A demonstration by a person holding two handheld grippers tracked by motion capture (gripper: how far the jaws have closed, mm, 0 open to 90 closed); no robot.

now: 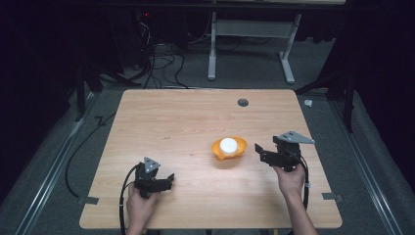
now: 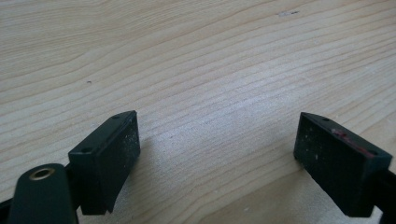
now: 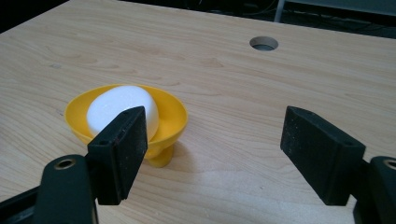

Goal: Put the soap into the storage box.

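Observation:
A white egg (image 1: pixel 228 144) (image 3: pixel 121 109) lies in a small yellow-orange footed cup (image 1: pixel 229 150) (image 3: pixel 172 116) on the wooden table (image 1: pixel 171 127), right of centre. My right gripper (image 1: pixel 258 149) (image 3: pixel 212 154) is open just to the right of the cup, its jaws pointing left toward it; in the right gripper view the left jaw overlaps the cup's front. My left gripper (image 1: pixel 170 180) (image 2: pixel 217 161) is open near the table's front left, jaws low over bare wood with nothing between them.
A round cable hole (image 1: pixel 242 102) (image 3: pixel 264 43) sits in the table near its far edge. Black cables trail off the front left edge. Beyond the table are a white desk frame (image 1: pixel 252 39) and floor cables.

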